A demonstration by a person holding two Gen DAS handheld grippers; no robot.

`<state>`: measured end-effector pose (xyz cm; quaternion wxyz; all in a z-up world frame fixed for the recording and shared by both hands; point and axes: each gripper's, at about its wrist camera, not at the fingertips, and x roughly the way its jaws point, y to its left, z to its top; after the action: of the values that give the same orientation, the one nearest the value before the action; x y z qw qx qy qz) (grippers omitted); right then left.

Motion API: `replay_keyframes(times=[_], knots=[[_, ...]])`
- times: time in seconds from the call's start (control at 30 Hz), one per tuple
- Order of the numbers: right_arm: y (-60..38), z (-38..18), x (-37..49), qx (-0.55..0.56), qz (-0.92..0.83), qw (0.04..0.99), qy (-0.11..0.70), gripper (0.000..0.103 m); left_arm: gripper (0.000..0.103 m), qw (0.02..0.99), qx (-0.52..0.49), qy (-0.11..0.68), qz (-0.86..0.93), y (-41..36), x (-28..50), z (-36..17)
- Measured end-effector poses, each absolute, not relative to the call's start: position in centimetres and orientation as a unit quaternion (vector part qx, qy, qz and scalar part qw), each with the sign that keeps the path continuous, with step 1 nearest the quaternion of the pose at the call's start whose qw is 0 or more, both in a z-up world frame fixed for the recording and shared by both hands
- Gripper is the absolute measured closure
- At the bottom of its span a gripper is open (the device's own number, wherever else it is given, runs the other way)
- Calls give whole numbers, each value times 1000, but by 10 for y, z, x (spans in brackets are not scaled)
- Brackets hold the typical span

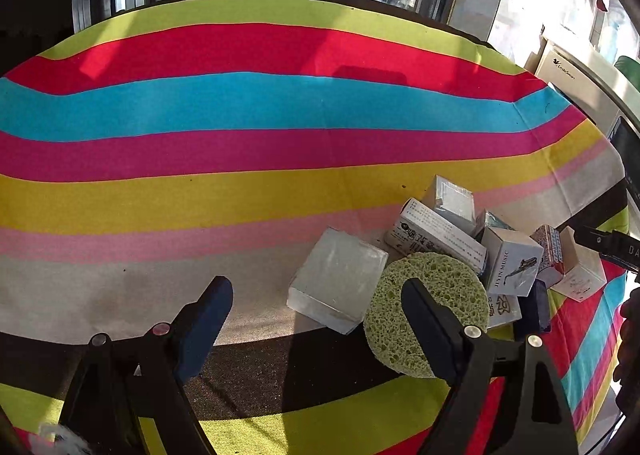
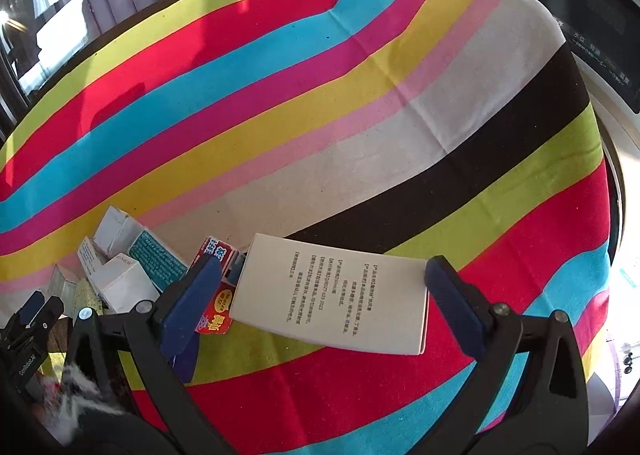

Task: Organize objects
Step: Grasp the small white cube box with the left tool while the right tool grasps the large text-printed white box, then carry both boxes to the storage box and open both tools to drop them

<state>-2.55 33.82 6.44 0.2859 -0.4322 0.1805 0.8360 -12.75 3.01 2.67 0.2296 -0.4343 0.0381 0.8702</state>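
Both the left gripper (image 1: 316,311) and right gripper (image 2: 320,291) are angled downward, jaws spread, nothing held, over a striped cloth (image 1: 240,103).

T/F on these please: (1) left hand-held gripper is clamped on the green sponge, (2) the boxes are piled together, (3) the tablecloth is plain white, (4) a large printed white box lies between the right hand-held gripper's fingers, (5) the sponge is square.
1. Left hand-held gripper is clamped on the green sponge. False: its jaws stand open with nothing between them; the sponge lies behind its right finger.
2. The small boxes are piled together. True.
3. The tablecloth is plain white. False: it is striped in many colours.
4. A large printed white box lies between the fingers of the right hand-held gripper. True, with the pads not visibly pressing on it.
5. The sponge is square. False: it is round.
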Motion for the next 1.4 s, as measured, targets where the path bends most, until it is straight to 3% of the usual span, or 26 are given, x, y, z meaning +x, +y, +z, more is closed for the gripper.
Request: replay_keyframes(times=[0.1, 0.17, 0.27, 0.8, 1.07, 1.4], knots=[[338, 65, -25, -432, 836, 302, 155, 0, 32, 238, -439, 50, 865, 34, -126, 22], [340, 60, -22, -433, 832, 306, 164, 0, 48, 249, -441, 43, 861, 35, -127, 21], [343, 57, -18, -421, 833, 302, 194, 0, 59, 247, -444, 48, 860, 35, -123, 23], [336, 24, -39, -468, 819, 273, 188, 0, 59, 240, -433, -3, 869, 7, -84, 46], [318, 25, -11, -461, 838, 247, 153, 0, 59, 240, -434, -62, 866, -6, -43, 53], [289, 19, 55, -477, 847, 204, 118, 2, 59, 281, -448, -72, 846, 26, 16, 47]])
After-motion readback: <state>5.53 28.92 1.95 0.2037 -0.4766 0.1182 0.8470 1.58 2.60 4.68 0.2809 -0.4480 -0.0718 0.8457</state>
